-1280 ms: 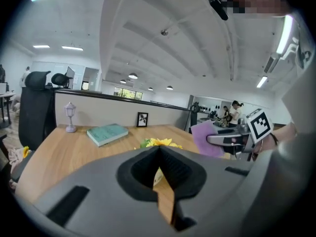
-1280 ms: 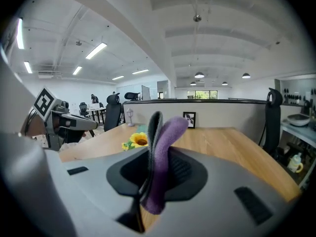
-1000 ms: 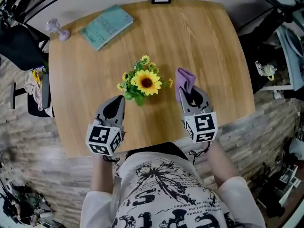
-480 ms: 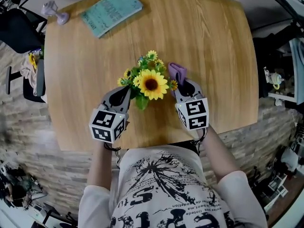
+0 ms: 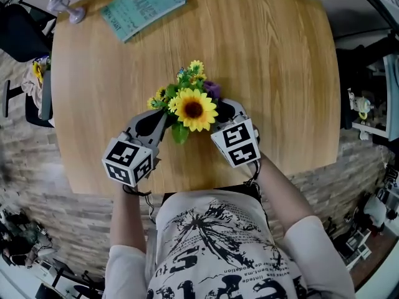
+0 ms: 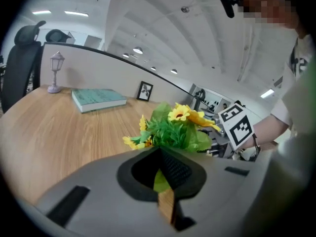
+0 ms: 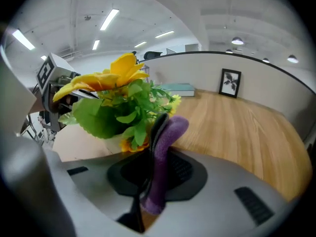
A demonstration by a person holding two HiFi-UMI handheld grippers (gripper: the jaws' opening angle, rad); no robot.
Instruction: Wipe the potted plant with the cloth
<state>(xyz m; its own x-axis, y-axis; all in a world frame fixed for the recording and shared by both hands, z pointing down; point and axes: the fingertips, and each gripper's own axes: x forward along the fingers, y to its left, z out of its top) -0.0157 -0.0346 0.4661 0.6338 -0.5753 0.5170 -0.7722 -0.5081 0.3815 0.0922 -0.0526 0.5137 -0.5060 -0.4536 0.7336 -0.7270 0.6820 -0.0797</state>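
Fingers [image 7: 157, 122] of the right gripper [image 5: 219, 111] are clamped on the purple cloth [image 7: 165, 166], which stands up from them against the leaves; fingers [image 6: 175, 171] of the left gripper [image 5: 163, 118] are pressed together, a green leaf being seen at their tips, though whether it is pinched cannot be told; the potted plant [image 5: 192, 108] is flanked closely by both grippers at the centre of the head view, on the wooden table [image 5: 274, 61]; a teal book [image 5: 142, 6] lies at the upper left.

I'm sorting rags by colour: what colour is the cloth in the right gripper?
Purple cloth, clearest in the right gripper view.
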